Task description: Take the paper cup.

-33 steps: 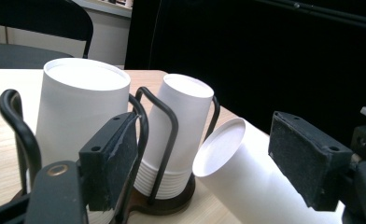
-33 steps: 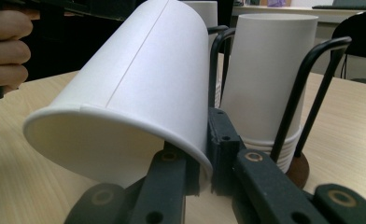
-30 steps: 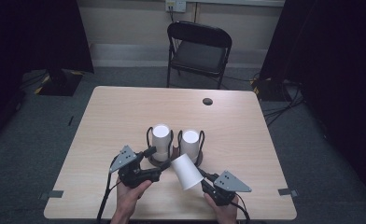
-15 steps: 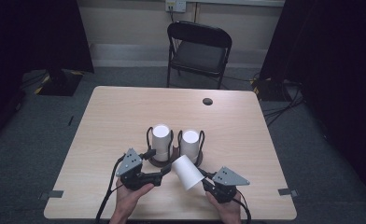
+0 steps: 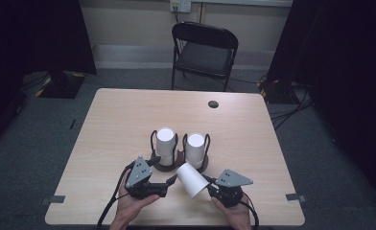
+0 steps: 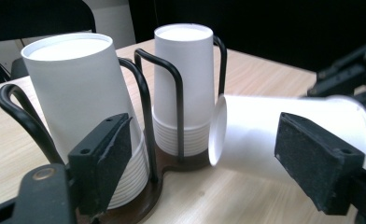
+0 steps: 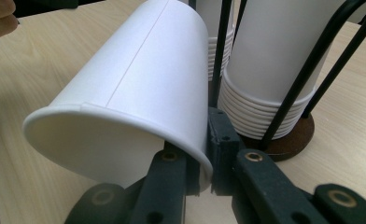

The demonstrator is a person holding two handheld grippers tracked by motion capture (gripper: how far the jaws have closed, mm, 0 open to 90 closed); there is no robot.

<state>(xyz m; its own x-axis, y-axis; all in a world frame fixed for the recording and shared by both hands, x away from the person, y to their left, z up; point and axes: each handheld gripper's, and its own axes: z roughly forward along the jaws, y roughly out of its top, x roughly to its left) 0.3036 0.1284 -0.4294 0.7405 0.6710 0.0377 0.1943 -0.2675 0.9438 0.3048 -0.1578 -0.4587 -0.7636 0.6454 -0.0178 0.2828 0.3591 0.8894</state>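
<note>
Cup (image 5: 192, 179) hangs tilted over the table (image 5: 119, 120), rim pinched by the right gripper (image 5: 213, 184); the left gripper (image 5: 169, 181), jaws just spreading apart, flanks its base without touching.

the loose paper cup (image 5: 192, 179) is plain white with no print. the two cup stacks (image 5: 166, 143) at its 12 o'clock are the same white, ribbed with fine rim lines low down. their wire holder (image 6: 146, 100) is black on a dark brown base. the table (image 5: 119, 120) is pale wood grain. both grippers (image 5: 169, 181) are black with grey plates; the chair (image 5: 203, 52) at 12 o'clock is black.
</note>
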